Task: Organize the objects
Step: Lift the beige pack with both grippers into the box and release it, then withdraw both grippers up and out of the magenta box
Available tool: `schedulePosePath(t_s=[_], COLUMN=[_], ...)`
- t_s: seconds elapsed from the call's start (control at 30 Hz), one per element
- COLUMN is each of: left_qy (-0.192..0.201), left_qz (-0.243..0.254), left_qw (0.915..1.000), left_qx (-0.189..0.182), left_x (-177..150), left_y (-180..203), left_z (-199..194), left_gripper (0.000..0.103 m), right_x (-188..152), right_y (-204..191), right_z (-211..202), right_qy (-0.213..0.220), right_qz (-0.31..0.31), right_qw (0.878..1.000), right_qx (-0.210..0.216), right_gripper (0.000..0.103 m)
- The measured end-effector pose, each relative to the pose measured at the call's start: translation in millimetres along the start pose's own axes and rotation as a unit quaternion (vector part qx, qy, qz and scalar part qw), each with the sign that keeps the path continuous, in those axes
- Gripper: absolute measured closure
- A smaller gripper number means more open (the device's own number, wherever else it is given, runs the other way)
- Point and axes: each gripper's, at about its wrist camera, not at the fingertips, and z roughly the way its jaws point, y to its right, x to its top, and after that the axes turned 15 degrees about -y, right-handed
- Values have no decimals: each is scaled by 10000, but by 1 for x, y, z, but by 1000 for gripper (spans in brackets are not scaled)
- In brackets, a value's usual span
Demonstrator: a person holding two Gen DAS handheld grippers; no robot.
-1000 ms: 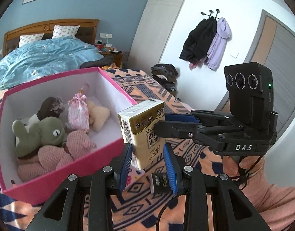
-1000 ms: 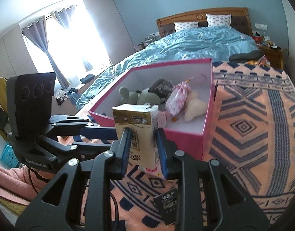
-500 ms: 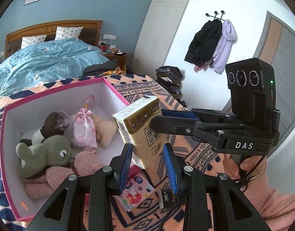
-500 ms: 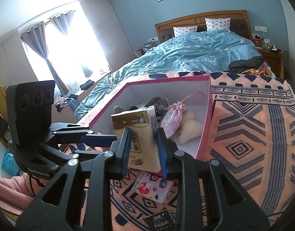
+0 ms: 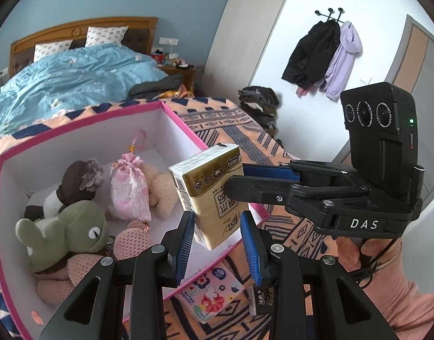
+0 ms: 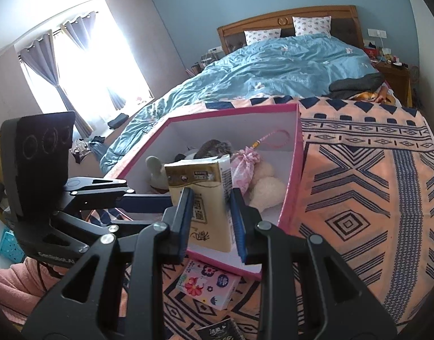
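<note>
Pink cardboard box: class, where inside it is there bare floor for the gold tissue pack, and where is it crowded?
Bare white floor lies along the near wall of the pink cardboard box, beside the cream plush. The far side is crowded: green plush frog, pink satin pouch.

The tissue pack [image 5: 210, 195] now hangs over the pink box [image 5: 75, 119].

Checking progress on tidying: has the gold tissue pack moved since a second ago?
Yes. The gold tissue pack has moved from beside the pink box to over its near wall.
</note>
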Motion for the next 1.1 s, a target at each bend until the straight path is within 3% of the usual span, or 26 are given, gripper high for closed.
schedulePosePath(t_s=[0.63,0.8,1.1], left_qy=[-486,-521,-406], left_qz=[-143,-174,-117], left_qw=[9987,9985,9990], left_qx=[-53,-5,110], left_x=[5,6,-4], left_y=[-11,-14,-14], left_z=[31,34,31], left_gripper=[69,69,69], right_x=[-5,-5,-14], right_y=[12,13,14], right_z=[24,22,13], right_qy=[-436,-386,-192], right_qz=[200,266,278], right_qw=[9981,9974,9988], right_qx=[-396,-540,-362], right_gripper=[73,73,73])
